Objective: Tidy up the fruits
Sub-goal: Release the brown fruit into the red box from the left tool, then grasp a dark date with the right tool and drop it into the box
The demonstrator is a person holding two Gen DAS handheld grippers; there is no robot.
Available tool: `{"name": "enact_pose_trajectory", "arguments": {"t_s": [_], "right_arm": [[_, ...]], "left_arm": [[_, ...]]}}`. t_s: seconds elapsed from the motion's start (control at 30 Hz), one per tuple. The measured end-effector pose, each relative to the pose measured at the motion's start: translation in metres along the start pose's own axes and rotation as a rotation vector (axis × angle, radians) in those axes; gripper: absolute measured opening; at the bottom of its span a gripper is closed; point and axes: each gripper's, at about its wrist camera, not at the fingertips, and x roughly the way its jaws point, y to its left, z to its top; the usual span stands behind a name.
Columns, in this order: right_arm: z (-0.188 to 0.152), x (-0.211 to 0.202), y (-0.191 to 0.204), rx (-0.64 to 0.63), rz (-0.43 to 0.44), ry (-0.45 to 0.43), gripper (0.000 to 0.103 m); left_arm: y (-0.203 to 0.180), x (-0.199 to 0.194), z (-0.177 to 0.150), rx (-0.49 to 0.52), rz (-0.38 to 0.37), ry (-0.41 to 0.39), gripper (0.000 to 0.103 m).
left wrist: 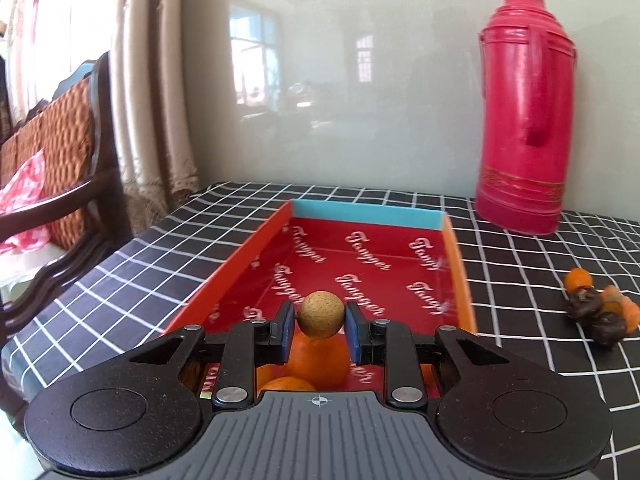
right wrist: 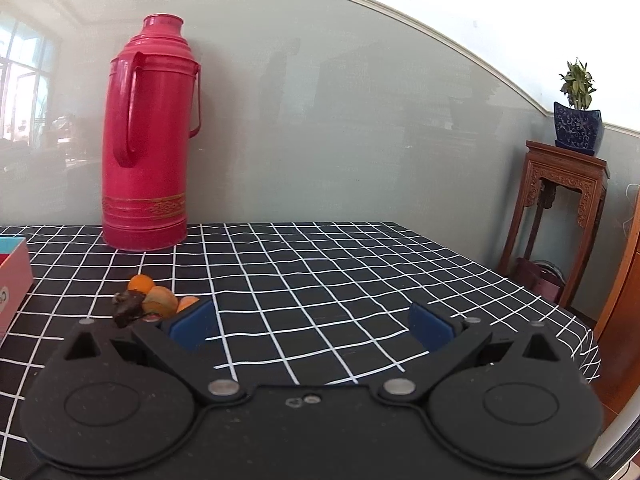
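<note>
My left gripper (left wrist: 320, 318) is shut on a small round tan fruit (left wrist: 321, 314) and holds it above the near end of a red box (left wrist: 360, 252) with orange sides and a blue far wall. Oranges (left wrist: 318, 364) lie in the box under the gripper. A small pile of orange and dark fruits (left wrist: 600, 308) lies on the checked cloth right of the box; it also shows in the right wrist view (right wrist: 150, 302). My right gripper (right wrist: 312, 326) is open and empty above the cloth, just right of that pile.
A tall red thermos (left wrist: 524, 112) stands at the back by the glossy wall, right of the box; it also shows in the right wrist view (right wrist: 146, 140). A dark wooden chair (left wrist: 60, 168) and a curtain stand left of the table. A wooden stand (right wrist: 560, 216) with a potted plant stands at the right.
</note>
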Motion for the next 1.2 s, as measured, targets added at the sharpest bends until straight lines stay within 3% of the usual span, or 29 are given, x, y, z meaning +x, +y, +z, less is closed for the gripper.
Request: {"name": "enact_pose_trajectory", "arguments": {"t_s": [0.07,0.1,0.13,0.2,0.23,0.33,0.57,0.7,0.8,0.87,1.2], "right_arm": [[0.000,0.000,0.000,0.001,0.012,0.000,0.097],[0.000,0.000,0.001,0.001,0.017,0.000,0.097],[-0.001,-0.001,0.001,0.001,0.022,0.001,0.097],[-0.001,0.000,0.002,0.003,0.033,0.006,0.097],[0.000,0.001,0.002,0.005,0.039,0.011,0.097],[-0.001,0.001,0.003,0.011,0.064,0.016,0.097],[-0.002,0.005,0.007,0.043,0.200,0.039,0.097],[0.000,0.018,0.014,0.103,0.298,0.123,0.096],[-0.001,0.033,0.023,0.116,0.351,0.199,0.085],[-0.001,0.043,0.031,0.113,0.374,0.240,0.067],[0.005,0.068,0.066,0.032,0.365,0.255,0.052]], "left_arm": [[0.004,-0.002,0.000,-0.024,-0.008,0.016,0.028],[0.007,-0.001,0.001,-0.036,-0.006,0.020,0.039],[0.009,-0.001,0.001,-0.045,0.005,0.018,0.065],[0.015,-0.006,0.001,-0.066,0.044,-0.003,0.098],[0.017,-0.011,0.002,-0.077,0.060,-0.029,0.101],[0.022,-0.018,0.004,-0.074,0.071,-0.075,0.103],[0.042,-0.029,0.006,-0.087,0.041,-0.074,0.103],[0.060,-0.042,0.004,-0.093,0.061,-0.110,0.103],[0.074,-0.045,0.002,-0.101,0.089,-0.114,0.103],[0.084,-0.043,0.000,-0.117,0.102,-0.106,0.103],[0.132,-0.031,-0.006,-0.218,0.165,-0.060,0.103]]}}
